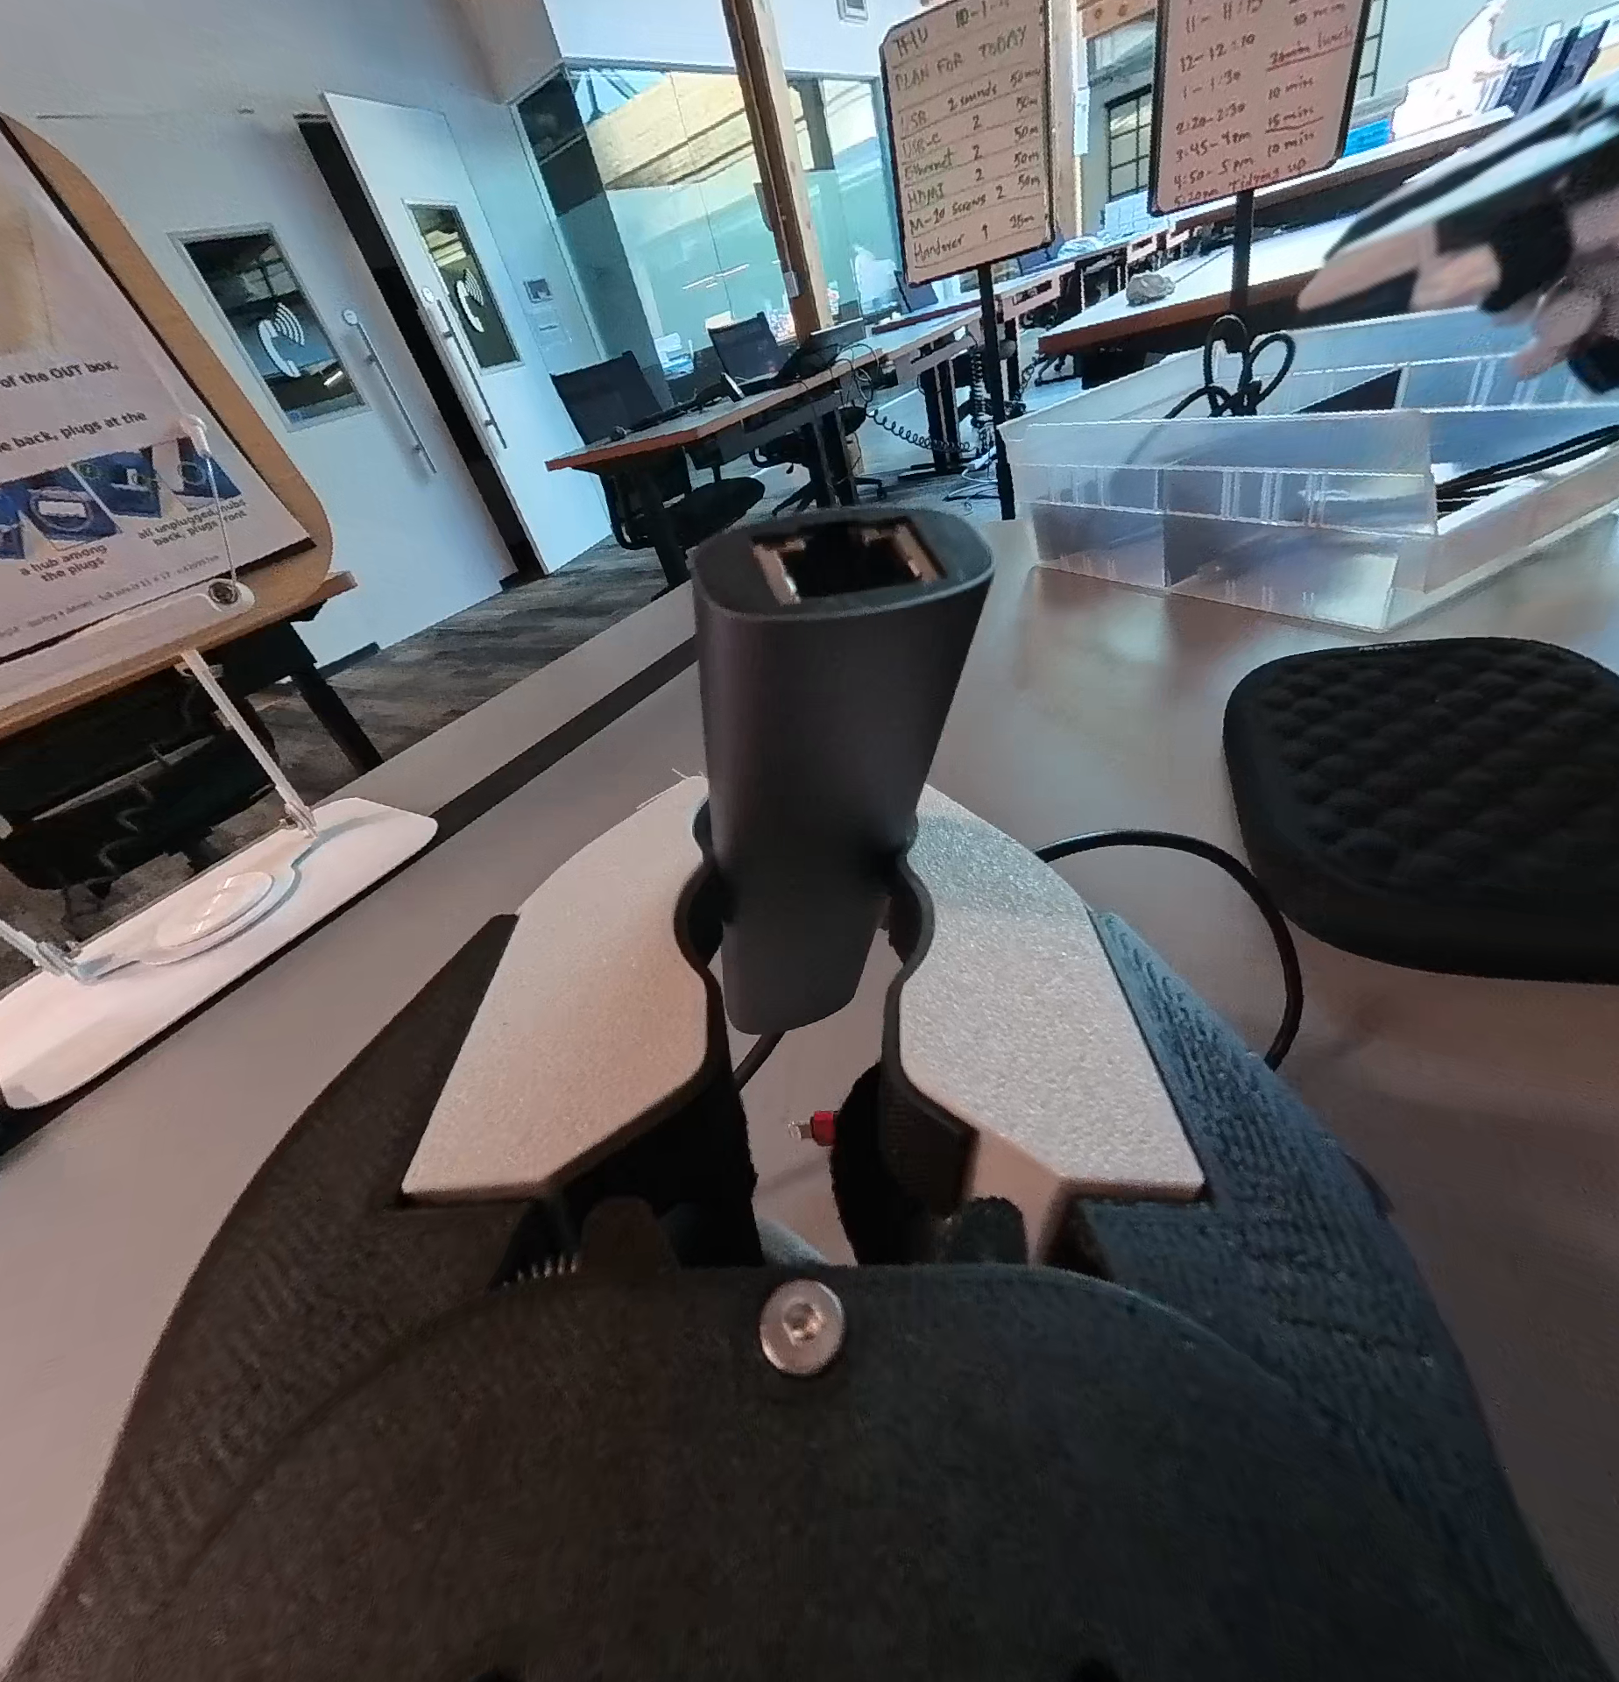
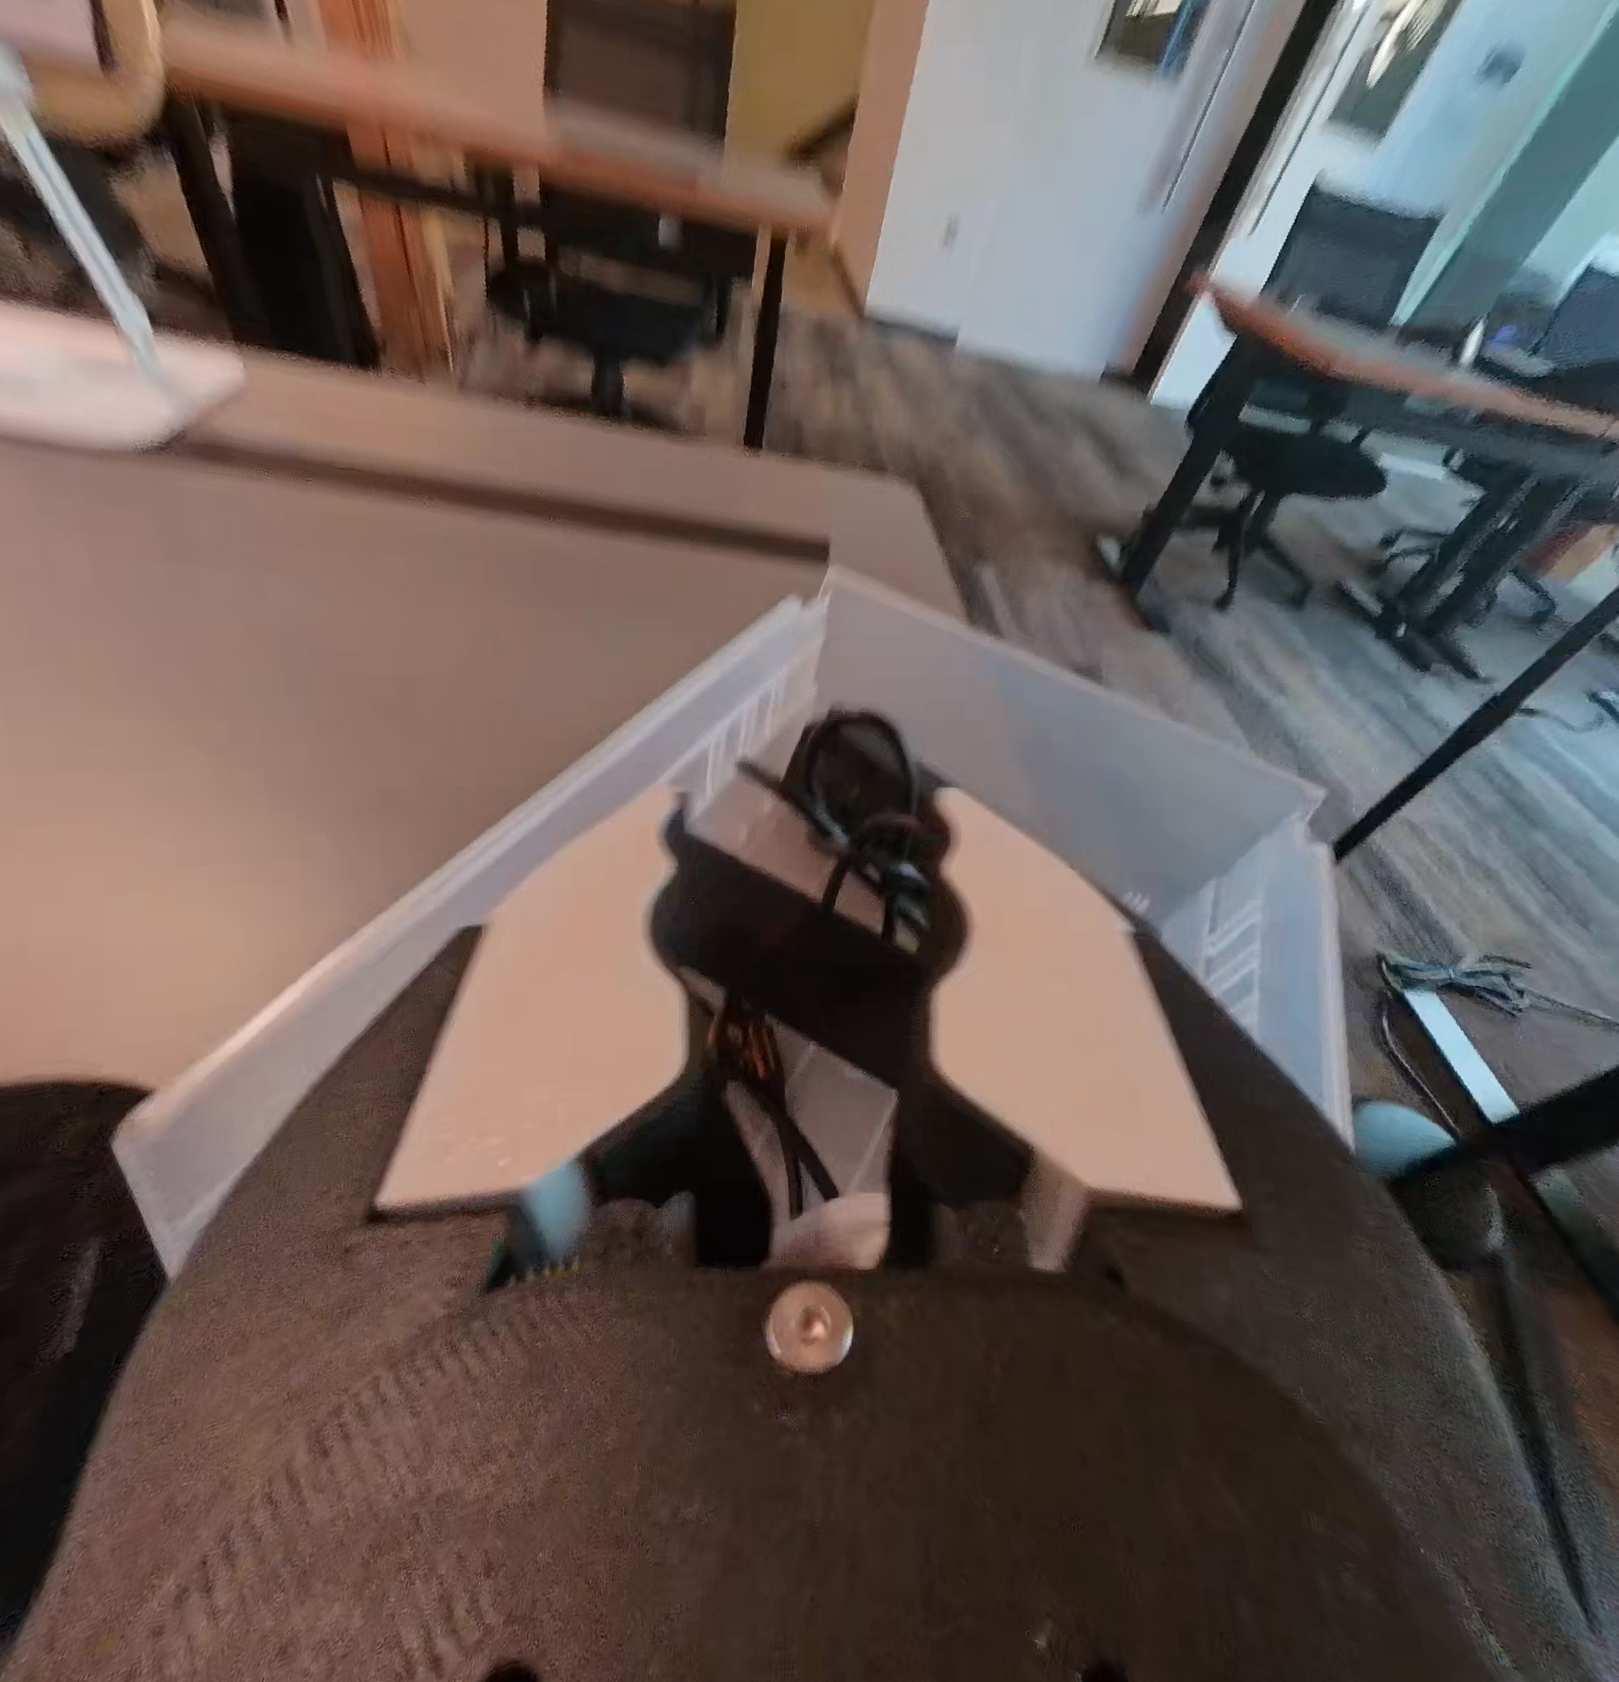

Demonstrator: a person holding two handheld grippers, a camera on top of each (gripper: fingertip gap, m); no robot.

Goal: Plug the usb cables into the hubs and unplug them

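Observation:
My left gripper [image 1: 806,846] is shut on a dark grey hub [image 1: 824,692] and holds it upright above the table, its open port facing up. The hub's thin black cable [image 1: 1243,910] trails from its lower end onto the table. My right gripper [image 2: 810,819] is open and hovers over a clear plastic box [image 2: 1015,701] that holds a bundle of black cables [image 2: 856,765]. Nothing sits between its fingers. The right wrist view is blurred. The right gripper also shows blurred at the top right of the left wrist view [image 1: 1470,264], above the same box [image 1: 1243,510].
A black padded cushion [image 1: 1461,792] lies on the grey table [image 1: 1061,710] right of the hub and shows in the right wrist view [image 2: 32,1210]. An instruction sheet on a clear stand with a white base [image 1: 196,919] stands at the left. Desks, chairs and whiteboards lie beyond.

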